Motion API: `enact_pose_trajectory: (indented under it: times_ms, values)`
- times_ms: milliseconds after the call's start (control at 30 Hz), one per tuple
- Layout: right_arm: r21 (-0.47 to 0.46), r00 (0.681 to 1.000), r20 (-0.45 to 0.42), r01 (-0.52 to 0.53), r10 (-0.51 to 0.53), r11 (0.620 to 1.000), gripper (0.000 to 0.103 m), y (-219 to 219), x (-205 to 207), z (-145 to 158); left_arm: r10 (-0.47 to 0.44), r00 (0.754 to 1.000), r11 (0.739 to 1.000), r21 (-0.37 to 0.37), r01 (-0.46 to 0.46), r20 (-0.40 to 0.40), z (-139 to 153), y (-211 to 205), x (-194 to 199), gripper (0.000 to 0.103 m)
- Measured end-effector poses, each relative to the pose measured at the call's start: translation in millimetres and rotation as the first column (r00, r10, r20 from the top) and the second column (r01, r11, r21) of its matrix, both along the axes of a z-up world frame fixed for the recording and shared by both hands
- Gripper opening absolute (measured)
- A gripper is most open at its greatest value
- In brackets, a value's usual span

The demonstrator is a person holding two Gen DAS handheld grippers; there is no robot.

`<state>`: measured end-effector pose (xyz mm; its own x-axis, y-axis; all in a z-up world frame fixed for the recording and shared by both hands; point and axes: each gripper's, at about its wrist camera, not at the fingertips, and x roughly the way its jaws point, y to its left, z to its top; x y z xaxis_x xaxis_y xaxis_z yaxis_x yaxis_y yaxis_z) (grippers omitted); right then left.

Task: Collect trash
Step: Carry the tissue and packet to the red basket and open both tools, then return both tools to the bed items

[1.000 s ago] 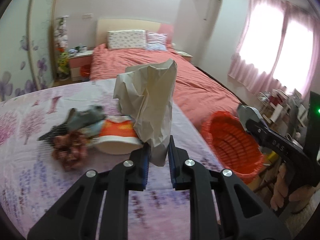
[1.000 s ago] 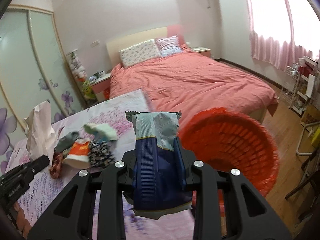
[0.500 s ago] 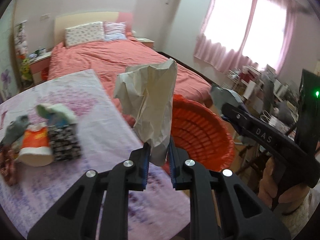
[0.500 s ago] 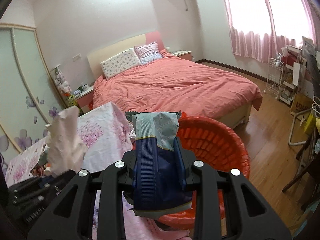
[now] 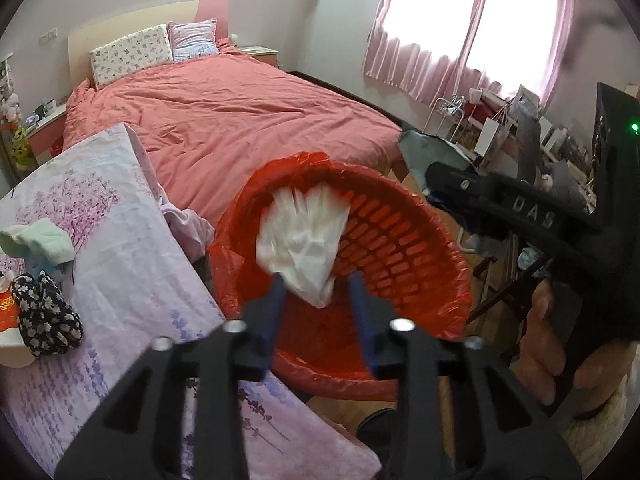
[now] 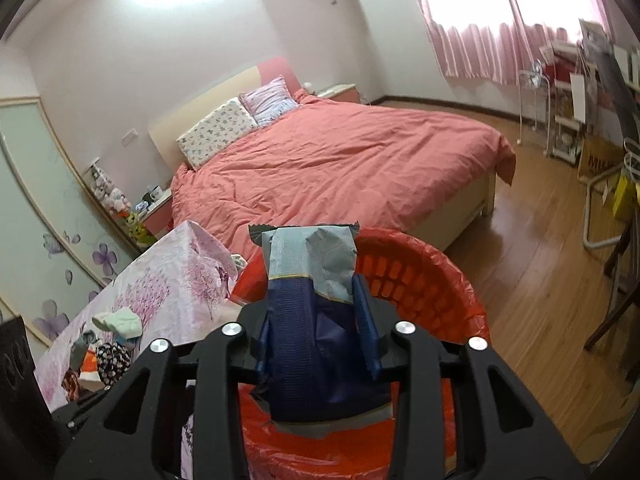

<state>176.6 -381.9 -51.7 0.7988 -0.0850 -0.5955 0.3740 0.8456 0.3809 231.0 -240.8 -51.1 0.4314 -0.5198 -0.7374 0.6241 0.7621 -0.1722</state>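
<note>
Mid-drop over the red lined laundry-style basket [image 5: 400,248], standing just beside the table [image 5: 132,280] with the lilac floral cloth.

Holding the left gripper [image 5: 316,292] above the basket's mouth, jaws roughly half apart and just been opening. Between them, a crumpled pale paper bag [image 5: 300,240], blurred, apparently loose and falling, with only its lower tip level with the blue pads [image 5: 276,300] and neither pad seen pressing on it.

Holding the right gripper [image 6: 316,312] above the same basket, jaws also about half apart and just been opening. Between them, a dark blue and grey snack wrapper [image 6: 312,264], upright and sharp, not visibly dropping. Cannot tell whether the pads press on it or merely flank it.

Judged progress: partway. Two pieces at the point of release, neither yet lying at the bottom. Nothing else visible inside the basket apart from the red liner.

Left to collect, judging by the table: an orange and white cup [image 5: 8,332] on its side at the frame's edge. Beside it a black floral fabric bundle [image 5: 48,316] and a pale green cloth [image 5: 40,240], possibly not trash at all.
</note>
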Motion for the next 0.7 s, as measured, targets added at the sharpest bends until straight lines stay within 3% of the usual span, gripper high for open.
enact_pose_trajectory:
  times_ms: [33, 100, 400, 700]
  values:
    - [0.006, 1.000, -0.004, 0.004, -0.004, 1.000, 0.049, -2, -1, -1, 0.005, 1.000, 1.000, 0.006, -0.005, 0.004, -2, 1, 1, 0.046]
    - [0.011, 1.000, -0.005, 0.019, -0.019, 1.000, 0.054, -3, -3, -3, 0.021, 1.000, 1.000, 0.013, -0.021, 0.000, -5, 5, 3, 0.048]
    - [-0.063, 1.000, -0.030, 0.004, -0.006, 0.998, 0.054, 15, -7, 4, 0.112, 0.993, 0.993, 0.046, -0.113, 0.031, -5, 40, 2, 0.063]
    - [-0.113, 0.998, -0.039, -0.060, 0.055, 0.992, 0.054, 48, -4, 16, 0.220, 0.971, 0.971, 0.070, -0.227, 0.094, 4, 105, -4, 0.065]
